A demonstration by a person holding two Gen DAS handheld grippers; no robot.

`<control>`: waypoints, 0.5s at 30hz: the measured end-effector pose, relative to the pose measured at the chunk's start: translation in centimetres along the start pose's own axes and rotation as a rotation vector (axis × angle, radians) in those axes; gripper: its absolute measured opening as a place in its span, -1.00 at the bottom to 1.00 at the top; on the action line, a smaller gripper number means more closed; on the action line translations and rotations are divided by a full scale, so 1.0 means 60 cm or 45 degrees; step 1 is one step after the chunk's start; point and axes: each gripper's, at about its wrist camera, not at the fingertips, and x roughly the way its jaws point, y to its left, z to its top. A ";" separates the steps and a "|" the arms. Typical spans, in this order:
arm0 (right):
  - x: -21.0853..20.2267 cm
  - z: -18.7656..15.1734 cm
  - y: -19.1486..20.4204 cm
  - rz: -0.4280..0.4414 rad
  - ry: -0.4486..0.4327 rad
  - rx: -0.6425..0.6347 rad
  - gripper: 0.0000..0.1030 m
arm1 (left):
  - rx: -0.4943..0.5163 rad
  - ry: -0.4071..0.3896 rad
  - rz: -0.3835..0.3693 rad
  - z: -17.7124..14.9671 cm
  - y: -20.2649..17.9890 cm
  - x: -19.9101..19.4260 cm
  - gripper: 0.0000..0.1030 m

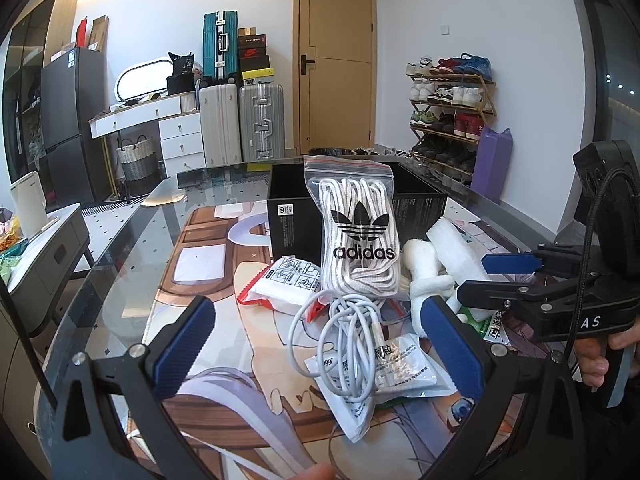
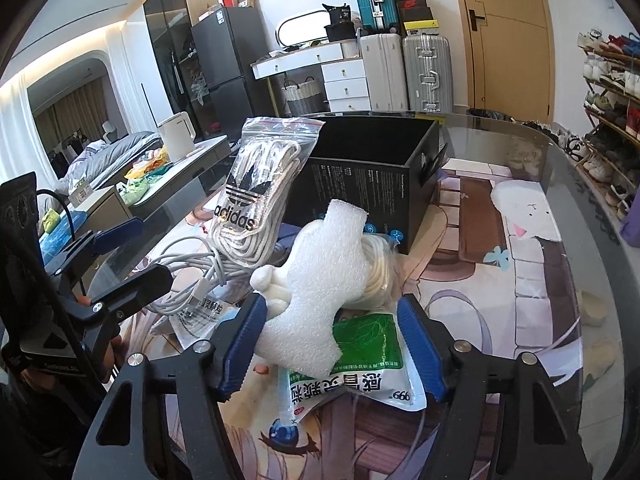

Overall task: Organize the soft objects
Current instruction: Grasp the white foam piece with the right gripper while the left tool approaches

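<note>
Looking along the left gripper, its two blue-padded fingers stand wide apart with nothing clamped; between them on the glass table lies a coiled white cable on top of a white sachet. Just behind the cable, a zip bag of white laces leans upright against an open black box. A red-edged white packet lies left of the bag, and a white foam piece and a white plush toy lie to its right. The right gripper reaches in from the right edge, held by a hand.

From the right wrist, the right gripper sits about half open around the foam piece: the left pad touches the foam's side, while the right pad stands clear of it, so no firm grip shows. The foam lies over a green-and-white sachet, with the plush toy beside it. The black box stands behind, the bag of laces leaning on its left side, the cable at the bag's foot. The left gripper shows at the left edge.
</note>
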 end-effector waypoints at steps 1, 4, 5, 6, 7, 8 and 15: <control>0.000 0.001 0.001 0.005 0.001 -0.002 0.29 | 0.002 0.000 0.001 -0.001 -0.001 0.000 1.00; 0.002 0.001 0.001 0.032 0.009 0.004 0.21 | 0.006 0.002 0.001 -0.001 -0.001 0.001 1.00; 0.003 0.002 0.001 0.040 0.010 0.008 0.18 | 0.005 0.002 0.003 -0.001 -0.002 0.001 1.00; 0.004 0.002 0.000 0.050 0.012 0.014 0.17 | 0.005 0.003 0.003 -0.001 -0.001 0.001 1.00; 0.004 0.003 0.000 0.060 0.013 0.020 0.12 | 0.004 0.003 0.001 -0.001 -0.001 0.001 1.00; 0.003 0.002 0.000 0.067 0.011 0.024 0.07 | 0.003 0.003 0.001 -0.001 -0.001 0.001 1.00; -0.001 0.003 0.001 0.073 -0.007 0.015 -0.28 | -0.020 0.026 -0.007 0.004 -0.001 0.002 1.00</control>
